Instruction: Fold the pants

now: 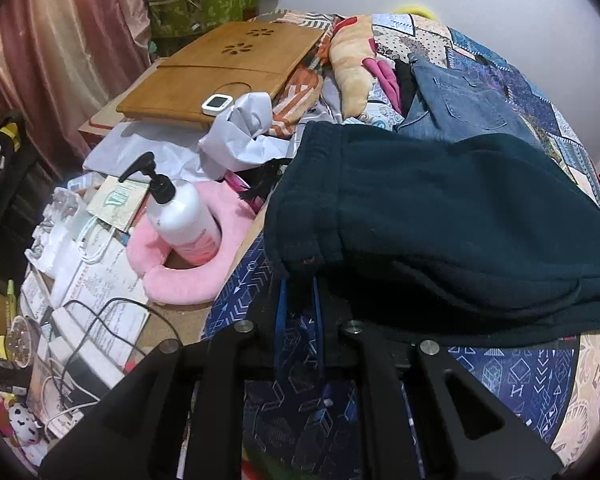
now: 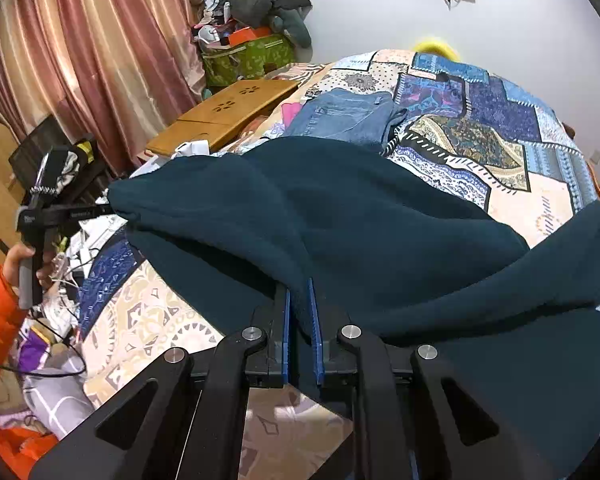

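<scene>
Dark teal pants (image 2: 340, 216) are held lifted over the patchwork bed (image 2: 500, 128) by both claws.

A fold of the pants is pinched between the blue pads of the right claw (image 2: 302, 312), which is clenched on the cloth. The waistband corner is gripped by the left claw (image 1: 300, 280), its pads closed on the fabric; from the right wrist view this claw (image 2: 104, 210) is seen at the far left end of the pants, held by a hand (image 2: 22, 258) in an orange sleeve. Folded blue jeans (image 2: 348, 114) lie on the bed just behind the pants. To the left of the pants, a white pump bottle (image 1: 184, 220) stands in a pink cushion (image 1: 204, 276), and a wooden lap tray (image 1: 224, 68) lies further back.
</scene>
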The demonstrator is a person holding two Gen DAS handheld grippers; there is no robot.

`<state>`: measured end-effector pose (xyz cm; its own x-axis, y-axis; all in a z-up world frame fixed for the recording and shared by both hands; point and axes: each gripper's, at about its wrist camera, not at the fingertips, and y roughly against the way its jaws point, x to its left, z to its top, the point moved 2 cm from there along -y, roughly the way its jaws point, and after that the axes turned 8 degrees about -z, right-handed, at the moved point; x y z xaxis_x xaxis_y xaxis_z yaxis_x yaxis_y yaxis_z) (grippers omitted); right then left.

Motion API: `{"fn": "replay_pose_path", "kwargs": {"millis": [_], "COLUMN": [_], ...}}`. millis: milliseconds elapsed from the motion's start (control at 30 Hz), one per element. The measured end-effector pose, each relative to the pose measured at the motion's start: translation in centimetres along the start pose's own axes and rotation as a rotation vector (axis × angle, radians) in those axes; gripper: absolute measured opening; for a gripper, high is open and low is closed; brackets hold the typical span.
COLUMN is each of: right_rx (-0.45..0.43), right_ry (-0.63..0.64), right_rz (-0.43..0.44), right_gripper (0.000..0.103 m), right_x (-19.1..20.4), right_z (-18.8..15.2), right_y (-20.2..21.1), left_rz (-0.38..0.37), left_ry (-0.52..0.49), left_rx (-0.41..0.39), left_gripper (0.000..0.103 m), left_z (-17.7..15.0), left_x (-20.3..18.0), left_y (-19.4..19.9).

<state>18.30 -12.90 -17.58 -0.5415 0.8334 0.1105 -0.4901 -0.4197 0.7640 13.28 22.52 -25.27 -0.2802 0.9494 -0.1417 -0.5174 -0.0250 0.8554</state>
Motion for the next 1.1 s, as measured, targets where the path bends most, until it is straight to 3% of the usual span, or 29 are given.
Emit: {"fn": "replay_pose_path", "kwargs": {"millis": [100, 200, 267, 333, 533, 733, 1100], "right_rx": [0.022, 0.017, -0.005, -0.026, -0.033, -0.044, 0.057], "right_ry": [-0.033, -0.062, -0.075, -0.107, -0.253, -0.379, -0.54], "right_rz": [0.009, 0.009, -0.035, -0.094, -0.203, -0.308, -0.387], "right_gripper": [0.015, 0.025, 0.043, 0.051, 0.053, 0.065, 0.066], "right_x": [-0.7, -1.7, -3.1, -5.1, -12.2, -19.9, -31.6], "right_z": [0.0, 0.1, 0.2, 0.2, 0.5, 1.9, 4.8], "right_y": [0.4, 1.4, 2.2, 3.1, 5.2, 6.5, 2.5], "left_rz": [0.004, 0.013, 0.037, 0.027, -0.017, -0.064, -0.067], "left_ry": [-0.027, -0.036, -0.027, -0.018, -0.053, -0.11, -0.193], "left_rx": [-0.025, -0.048, -0.076, -0.118, -0.124, -0.109, -0.083], "left_gripper": [0.012, 0.027, 0.069, 0.077, 0.084, 0.09, 0.092], "left_z": [0.4, 1.4, 2.2, 2.9, 5.5, 8.5, 13.2], "left_x": [-0.7, -1.5, -2.0, -2.6, -6.0, -10.2, -15.8], "left_y": [1.4, 2.6, 3.3, 3.9, 3.6, 2.3, -2.1]}}
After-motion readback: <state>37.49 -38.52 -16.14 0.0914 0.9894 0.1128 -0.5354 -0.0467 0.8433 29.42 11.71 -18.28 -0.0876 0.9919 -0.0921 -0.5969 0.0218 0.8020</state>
